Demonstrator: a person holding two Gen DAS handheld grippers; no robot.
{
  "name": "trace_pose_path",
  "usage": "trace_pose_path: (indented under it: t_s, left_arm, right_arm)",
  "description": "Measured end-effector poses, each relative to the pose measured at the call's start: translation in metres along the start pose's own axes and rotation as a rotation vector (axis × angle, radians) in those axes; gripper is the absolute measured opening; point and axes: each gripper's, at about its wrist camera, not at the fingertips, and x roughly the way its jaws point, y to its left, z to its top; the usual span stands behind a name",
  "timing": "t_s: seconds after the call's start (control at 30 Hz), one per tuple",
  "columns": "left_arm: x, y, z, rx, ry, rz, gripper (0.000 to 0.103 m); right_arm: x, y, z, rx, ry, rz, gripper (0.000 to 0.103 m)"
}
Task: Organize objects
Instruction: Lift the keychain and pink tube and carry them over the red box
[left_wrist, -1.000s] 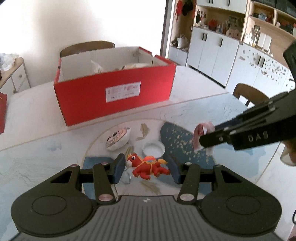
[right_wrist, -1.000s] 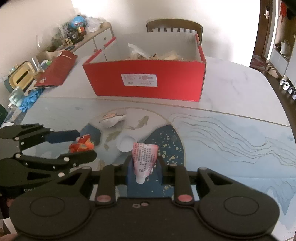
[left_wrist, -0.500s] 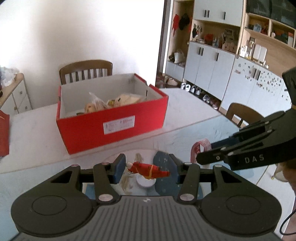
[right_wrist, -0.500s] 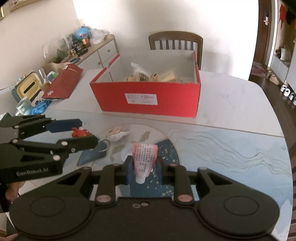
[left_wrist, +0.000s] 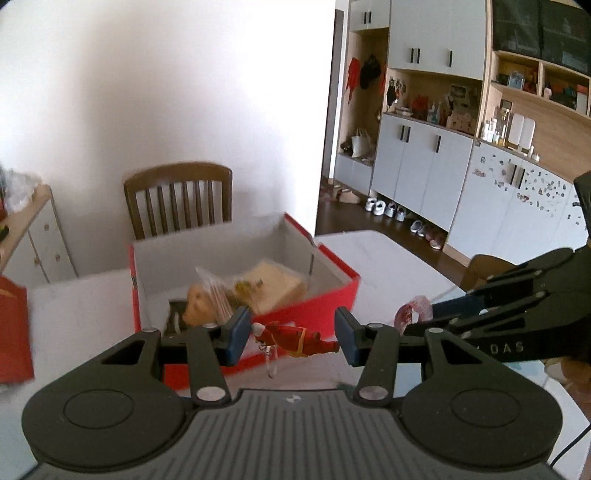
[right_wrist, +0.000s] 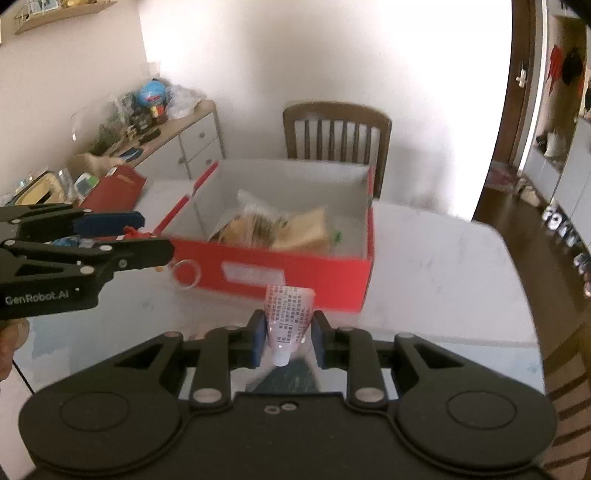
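My left gripper (left_wrist: 291, 339) is shut on a small red horse toy (left_wrist: 293, 338) with a clear key ring hanging under it, held in the air in front of the open red box (left_wrist: 332, 284). My right gripper (right_wrist: 288, 334) is shut on a pink and white tube (right_wrist: 288, 314), cap toward me, also lifted before the red box (right_wrist: 280, 267). The box holds several snack packets (right_wrist: 280, 227). The left gripper also shows in the right wrist view (right_wrist: 147, 236), left of the box, with the key ring (right_wrist: 186, 273) dangling. The right gripper shows in the left wrist view (left_wrist: 424, 314).
The box stands on a white table (right_wrist: 443, 266) with a blue patterned mat at the near side. A wooden chair (right_wrist: 336, 133) stands behind the box. A red bag (right_wrist: 114, 186) lies at the table's left. A cluttered sideboard (right_wrist: 147, 122) stands along the left wall.
Both grippers have risen from the mat and moved toward the red box, carrying the horse toy and the tube. The box's inside has come into view.
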Motion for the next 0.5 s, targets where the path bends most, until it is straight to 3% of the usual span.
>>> trace_pose_path:
  t_s: [0.3,0.5]
  left_arm:
    - [0.022,0.021,0.039,0.066,-0.038,0.063,0.049]
    - [0.047,0.042,0.056,0.067,-0.018,0.105,0.049]
  right_arm:
    - [0.034,-0.005,0.051,-0.052,-0.038,-0.101,0.025]
    - [0.063,0.0,0.072,-0.081,-0.039,-0.114,0.025]
